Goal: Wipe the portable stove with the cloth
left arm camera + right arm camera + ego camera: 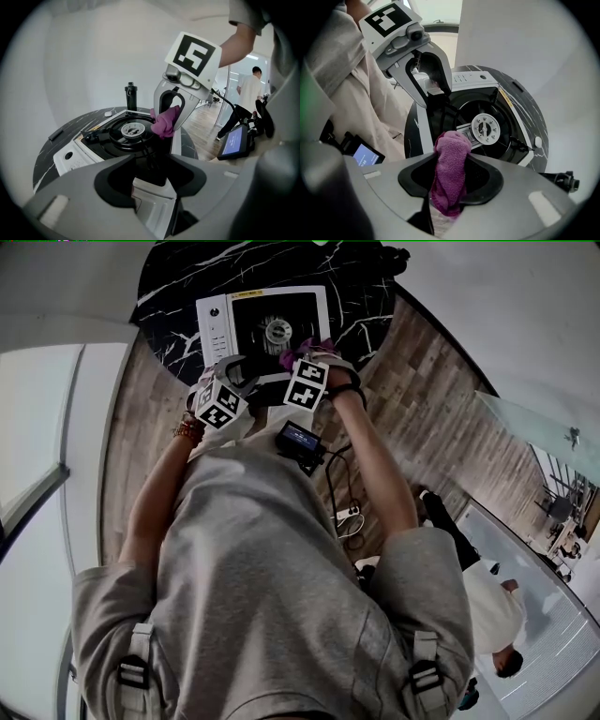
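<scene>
One cloth (450,178), partly hidden, clamped in right gripper (168,124) fingers; left gripper (436,96) fingers apart.

— What kind of place is this?
— An office or showroom, I'd say, not a kitchen. Wood-plank floor (422,399), plain white wall (70,65), a glass partition (534,426).
— And the cooking gear?
— Just a portable stove (272,324) set on a round black marble bench (178,287). A power strip (349,514) lies on the floor, and a person (494,606) stands beyond, by the glass.
</scene>
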